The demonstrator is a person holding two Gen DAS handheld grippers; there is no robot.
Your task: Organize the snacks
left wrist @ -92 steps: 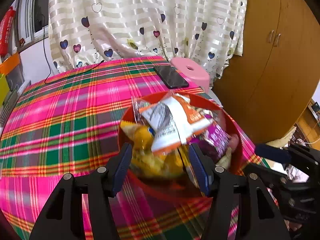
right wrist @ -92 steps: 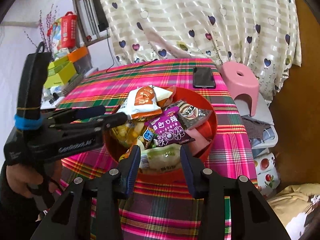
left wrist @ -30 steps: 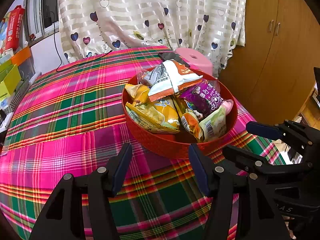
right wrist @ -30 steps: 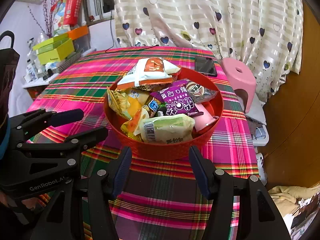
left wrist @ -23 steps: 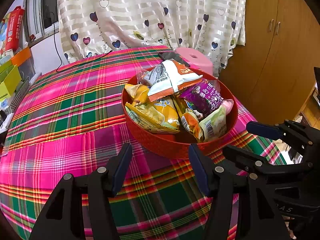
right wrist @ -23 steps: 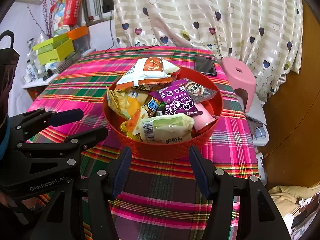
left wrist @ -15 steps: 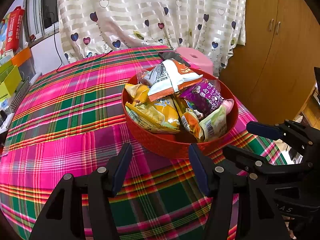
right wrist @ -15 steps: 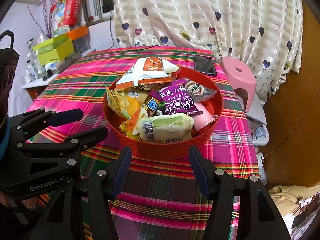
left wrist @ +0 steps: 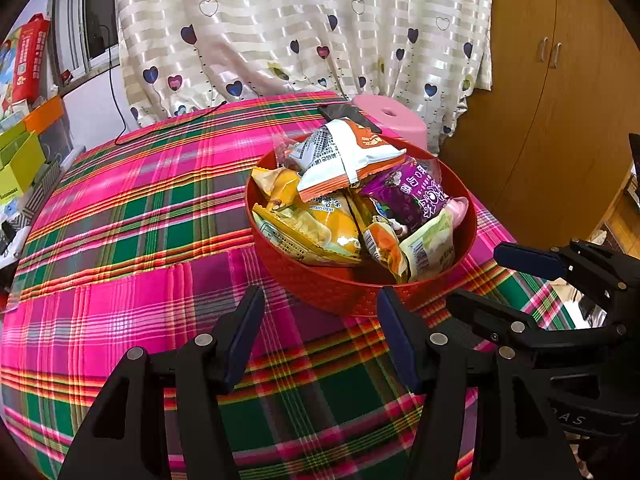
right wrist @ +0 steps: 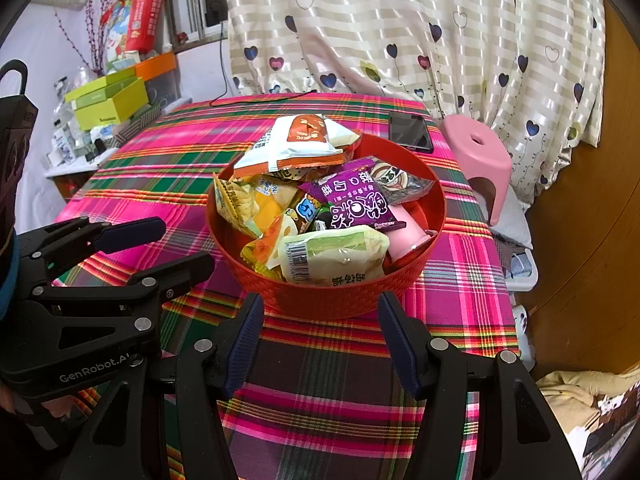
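A red woven basket stands on the plaid tablecloth, full of snack packets: a white and orange bag on top, a purple packet, yellow packets and a pale green packet. My left gripper is open and empty, just short of the basket's near wall. My right gripper is open and empty on the basket's near side; it also shows in the left wrist view.
A black phone lies on the table behind the basket. A pink stool stands past the table's right edge, with a wooden wardrobe beyond. Green and orange boxes are stacked at the left. A heart-patterned curtain hangs behind.
Both grippers drew back from over the basket three seconds ago to its near side. Over the last second nothing has visibly moved.
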